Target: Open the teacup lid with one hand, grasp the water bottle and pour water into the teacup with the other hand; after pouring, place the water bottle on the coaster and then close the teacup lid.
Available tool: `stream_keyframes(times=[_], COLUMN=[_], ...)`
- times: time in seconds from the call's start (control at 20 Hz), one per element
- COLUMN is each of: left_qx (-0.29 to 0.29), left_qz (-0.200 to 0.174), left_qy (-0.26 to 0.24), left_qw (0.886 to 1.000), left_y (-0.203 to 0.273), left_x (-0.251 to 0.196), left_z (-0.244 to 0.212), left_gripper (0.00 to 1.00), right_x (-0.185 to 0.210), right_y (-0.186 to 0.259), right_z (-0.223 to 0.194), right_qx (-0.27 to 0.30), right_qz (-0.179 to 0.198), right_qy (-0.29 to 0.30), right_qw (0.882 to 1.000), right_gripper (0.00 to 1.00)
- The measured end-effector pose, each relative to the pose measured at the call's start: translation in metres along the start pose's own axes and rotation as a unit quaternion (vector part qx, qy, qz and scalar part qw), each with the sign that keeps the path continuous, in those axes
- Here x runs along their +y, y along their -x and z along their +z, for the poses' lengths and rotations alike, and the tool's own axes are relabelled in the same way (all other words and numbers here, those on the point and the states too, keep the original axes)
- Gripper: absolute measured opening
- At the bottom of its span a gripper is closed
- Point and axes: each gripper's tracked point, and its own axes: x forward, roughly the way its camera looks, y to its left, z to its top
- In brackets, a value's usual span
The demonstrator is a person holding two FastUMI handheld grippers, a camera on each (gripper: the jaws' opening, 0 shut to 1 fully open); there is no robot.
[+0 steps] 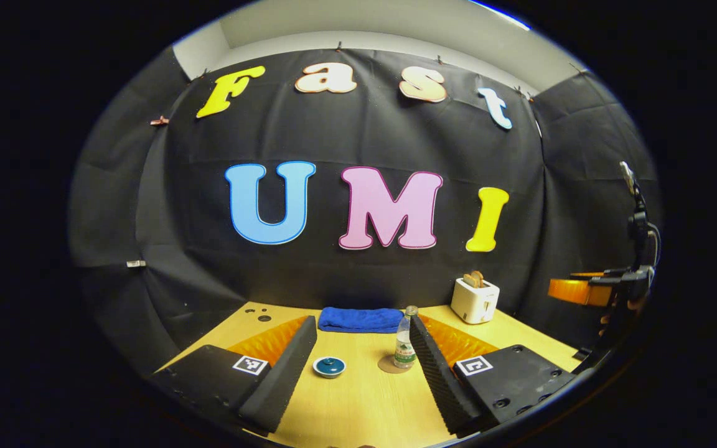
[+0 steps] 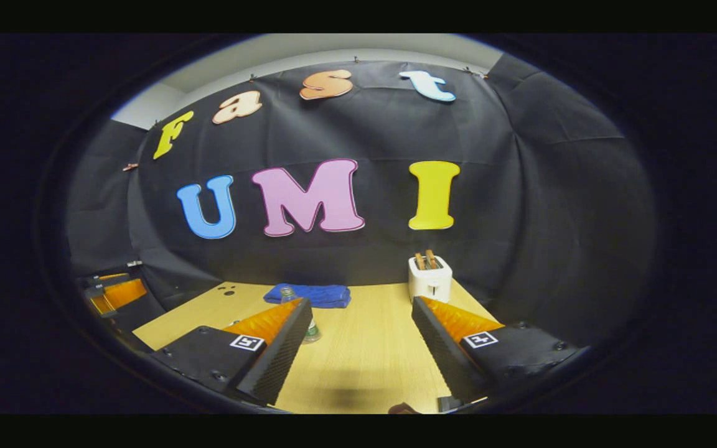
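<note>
Left gripper view looks down over the table point(image 1: 358, 398), with the left gripper point(image 1: 358, 367) held well above and back from it, its 2 fingers spread wide and nothing between them. Framed between those fingers sit the teacup point(image 1: 329, 367), lid on, and to its right the bottle point(image 1: 404, 341), upright and seemingly on the coaster point(image 1: 389, 364) already. Both stand mid-table, apart from each other, and a blue towel point(image 1: 360, 319) lies folded along the far edge behind them. A toaster point(image 1: 475, 300) stands at the far right corner, out of the way. In the right gripper view the right gripper point(image 2: 358, 354) is also spread wide and empty, hanging over bare table, with the bottle half hidden behind its left finger. The step in hand looks like the first reach, so nothing of the task is done yet. To do it well, I would bring the left gripper down on the lid knob from straight above, fingers either side of the knob, and close only once centred, since a skewed pinch could tip the lid or drag the cup. The right gripper should meanwhile swing left to line up with the bottle's body, below the neck, approaching level so the bottle isn't knocked toward the cup. The knob is too small here to judge its shape.
</note>
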Motion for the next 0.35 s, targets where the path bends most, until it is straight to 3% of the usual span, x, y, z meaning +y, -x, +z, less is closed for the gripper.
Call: stream_keyframes(times=[0.05,0.35], left_qx=[0.008,0.018], left_qz=[0.001,0.005], left_qy=[-0.005,0.014], left_qw=[1.0,1.0], left_y=[0.0,0.009], left_x=[0.001,0.002], left_z=[-0.007,-0.016], left_gripper=[0.94,0.94], right_x=[0.004,0.024], right_y=[0.001,0.007], right_z=[0.003,0.012], right_qx=[-0.001,-0.009], right_qz=[0.004,0.015], right_qy=[0.003,0.029], right_qw=[1.0,0.999], right_gripper=[0.99,0.99])
